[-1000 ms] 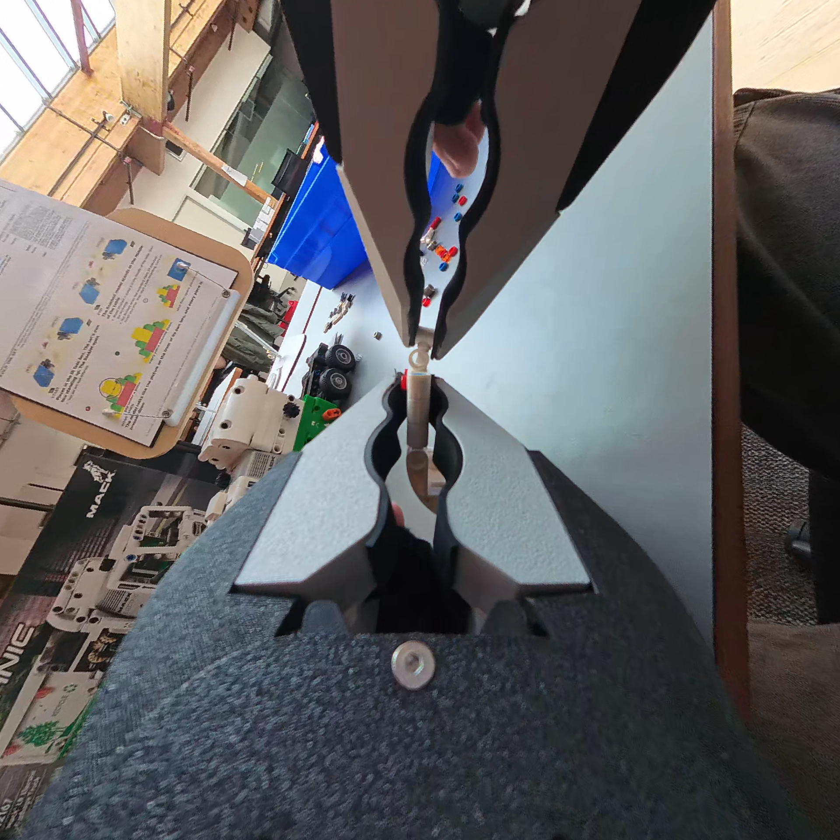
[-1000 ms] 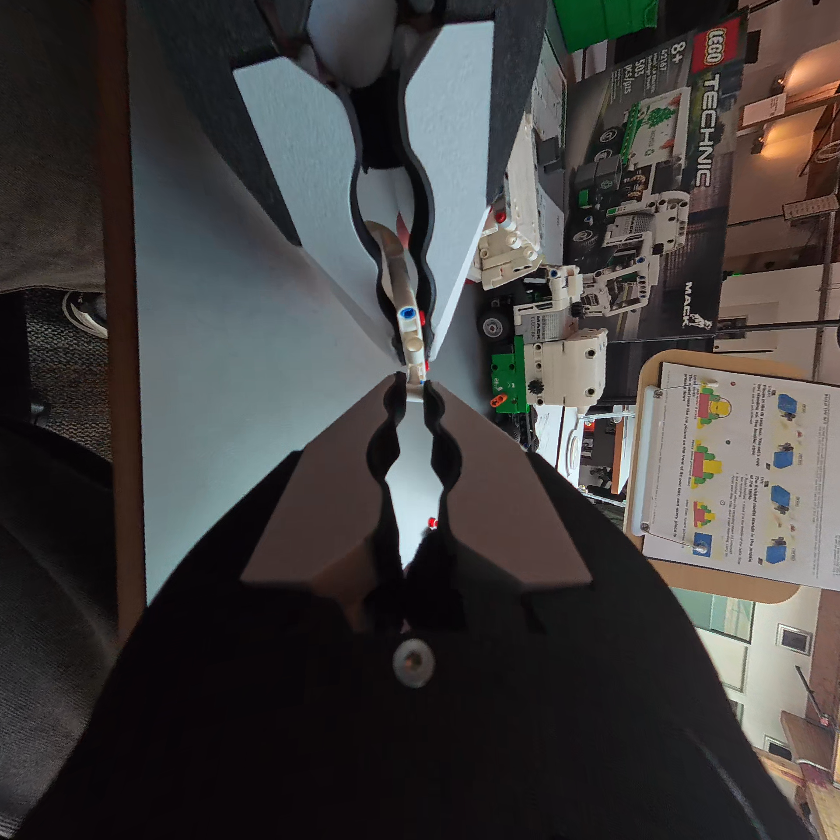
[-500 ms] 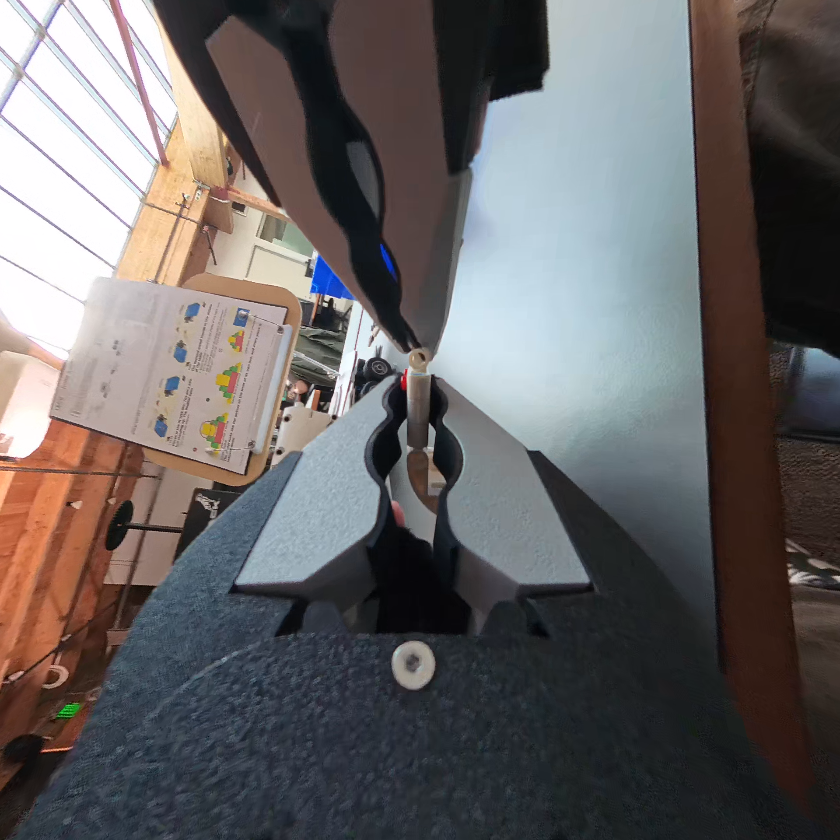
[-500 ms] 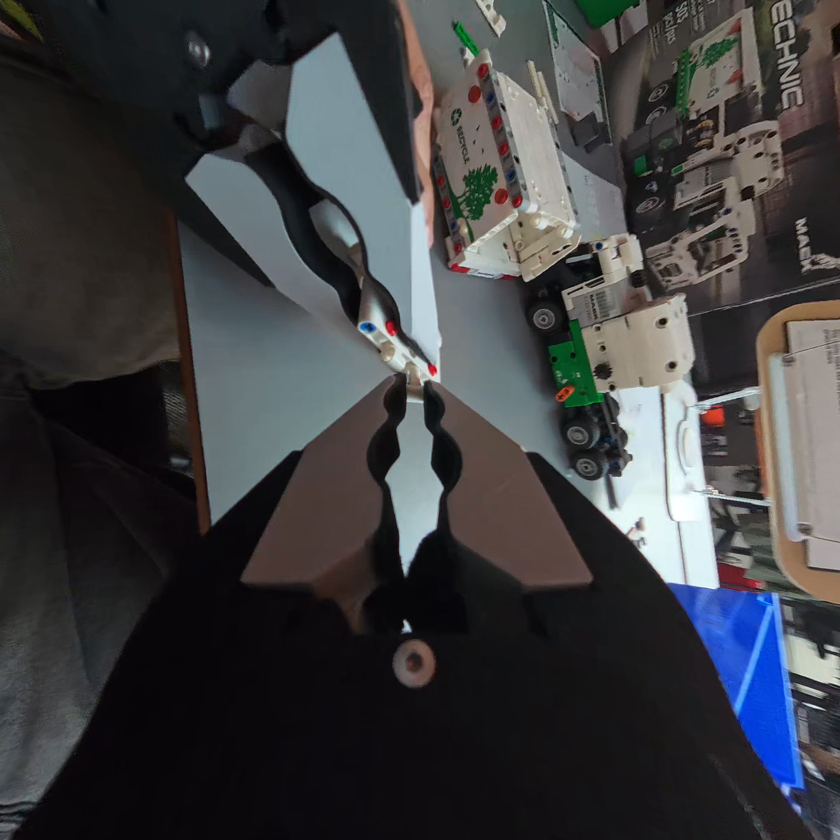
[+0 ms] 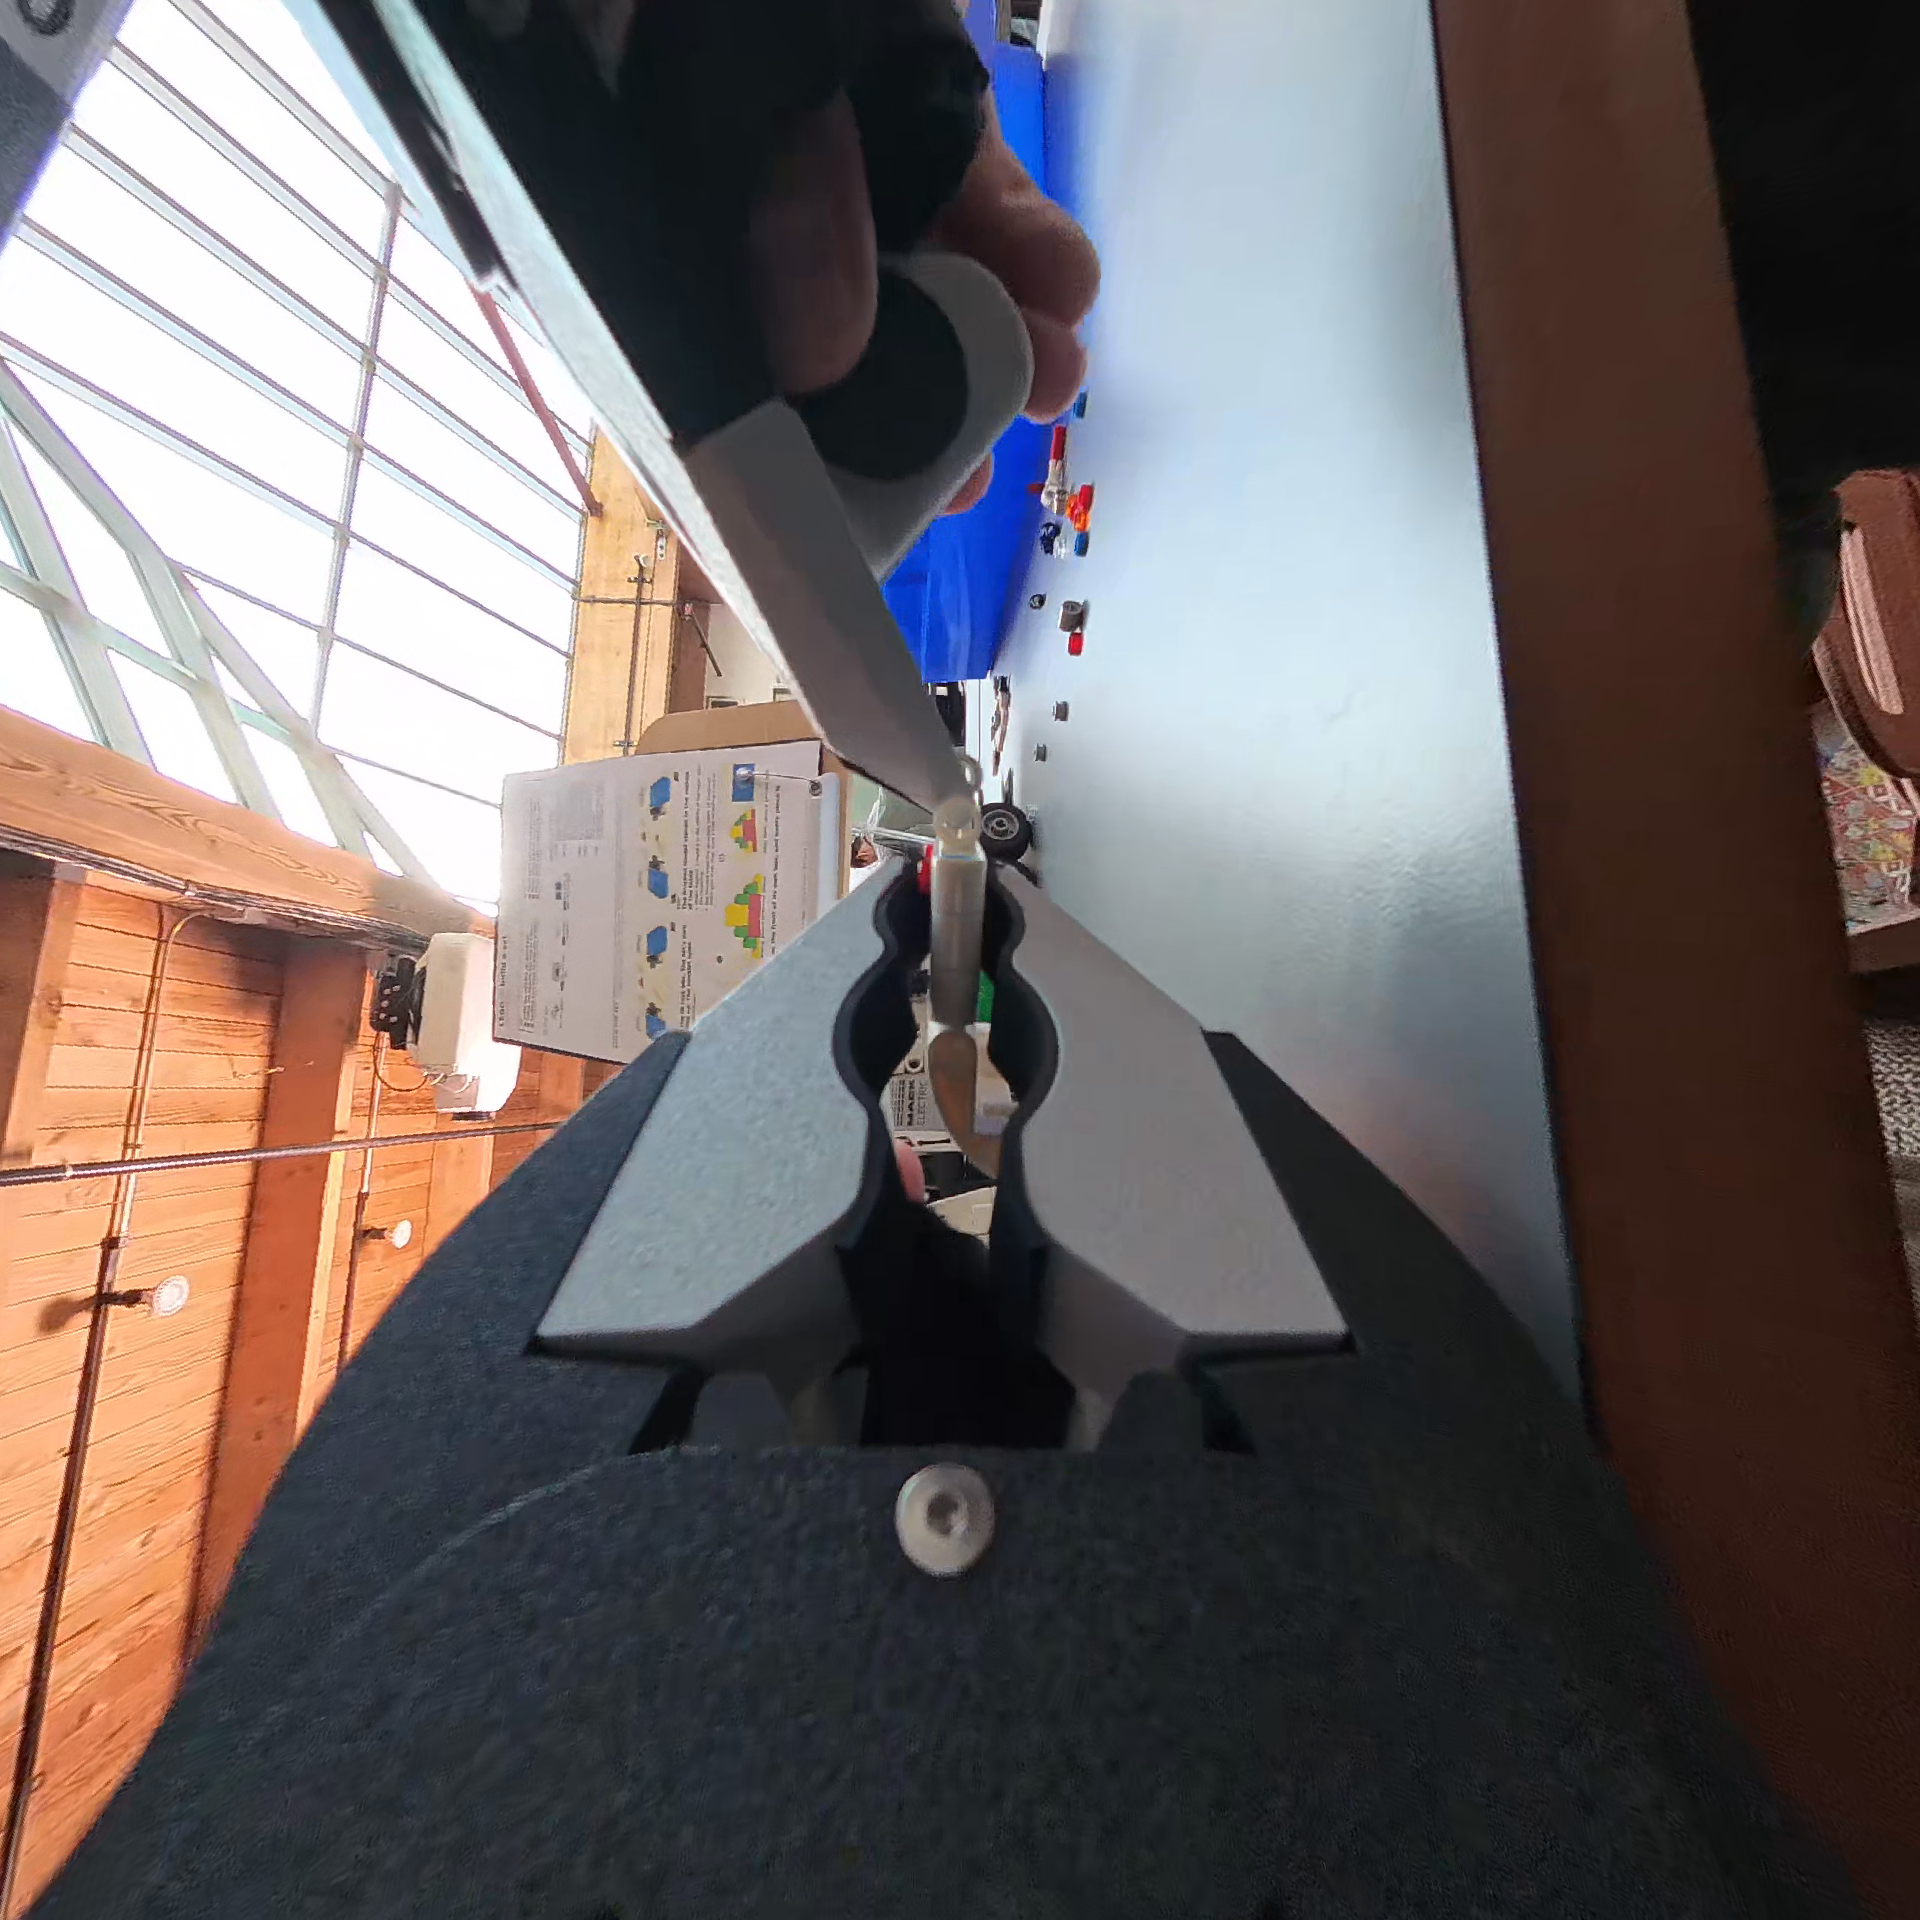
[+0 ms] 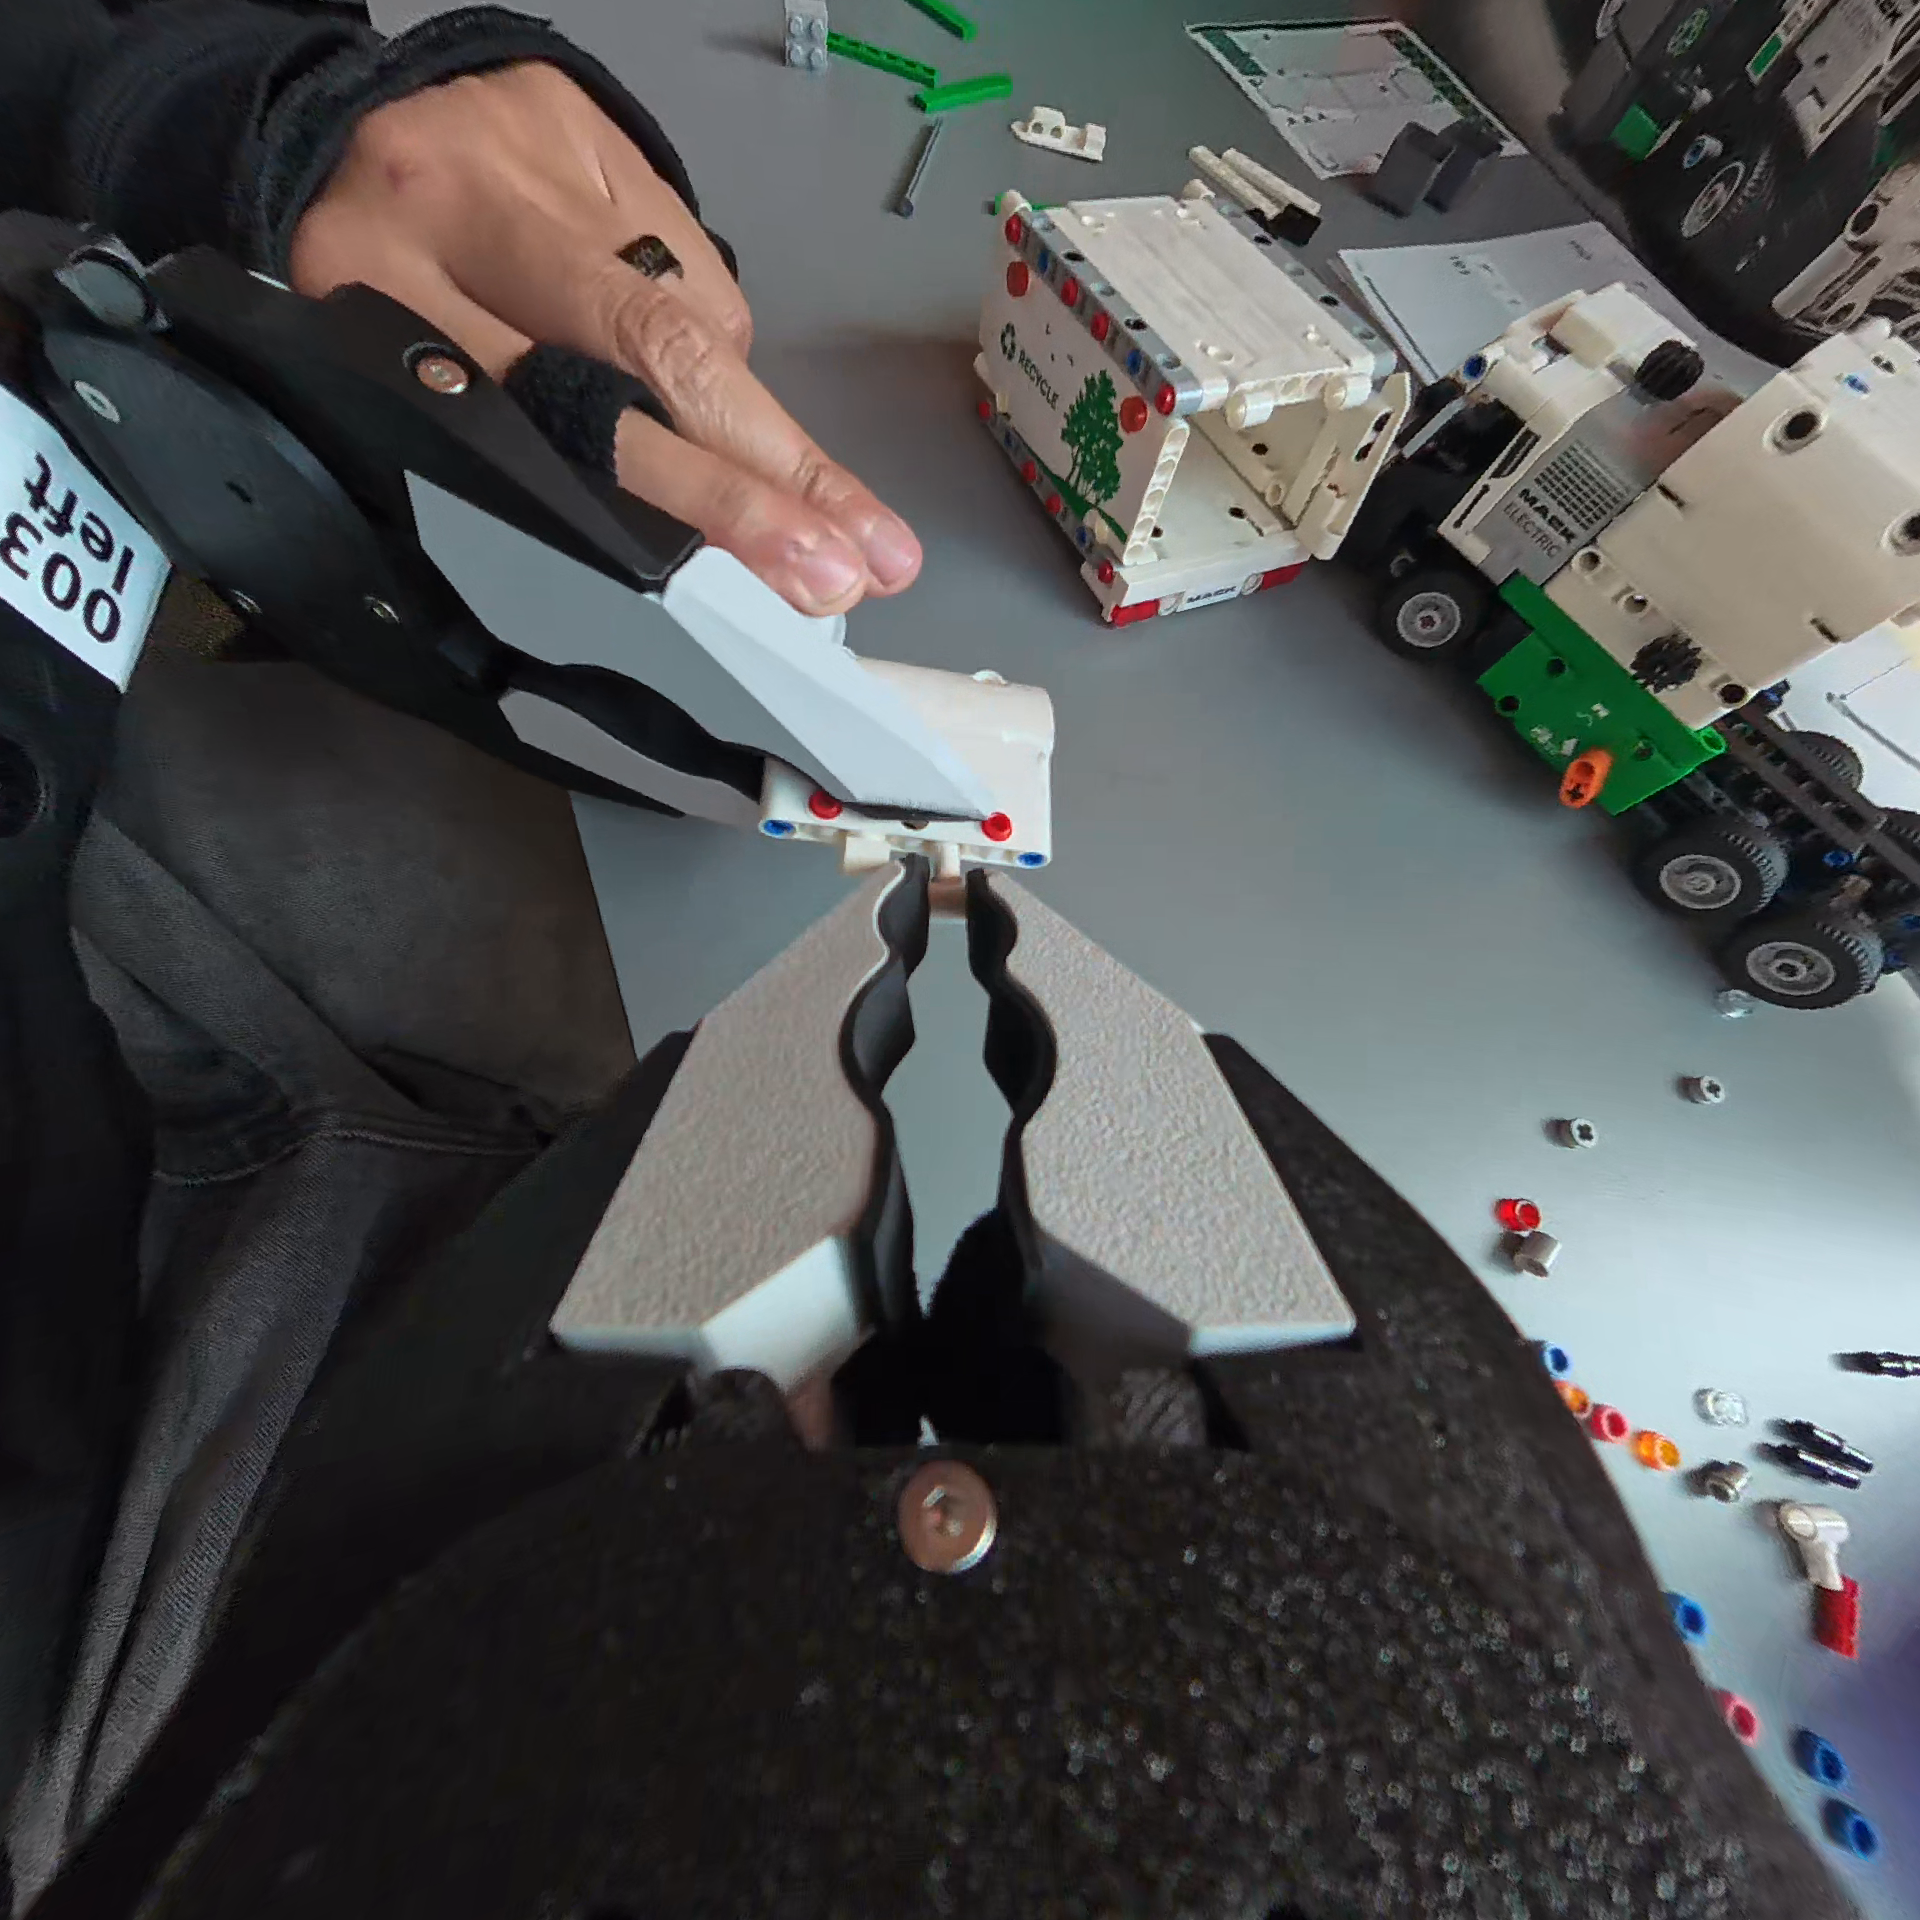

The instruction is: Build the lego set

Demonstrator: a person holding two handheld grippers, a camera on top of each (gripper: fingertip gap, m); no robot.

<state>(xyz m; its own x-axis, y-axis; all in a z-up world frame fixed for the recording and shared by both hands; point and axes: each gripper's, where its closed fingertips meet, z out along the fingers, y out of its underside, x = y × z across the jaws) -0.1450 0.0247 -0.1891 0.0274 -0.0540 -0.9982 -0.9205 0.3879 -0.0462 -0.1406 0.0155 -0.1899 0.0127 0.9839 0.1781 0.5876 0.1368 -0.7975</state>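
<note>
Right now we are holding the white panel [image 6: 935, 727] clamped in the left claw [image 6: 914, 805] off the table's [image 6: 1195, 831] near edge, and pinching a small peg [image 6: 943, 883] with the right claw [image 6: 940, 883], risking a skewed, dropped peg.

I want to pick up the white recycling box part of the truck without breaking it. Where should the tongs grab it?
Grab the white recycling box across its two long flat side walls, coming down from above. It lies apart on the table, open side up, and those walls look stiff; the thin loose bars at its end seem easier to knock off.
</note>
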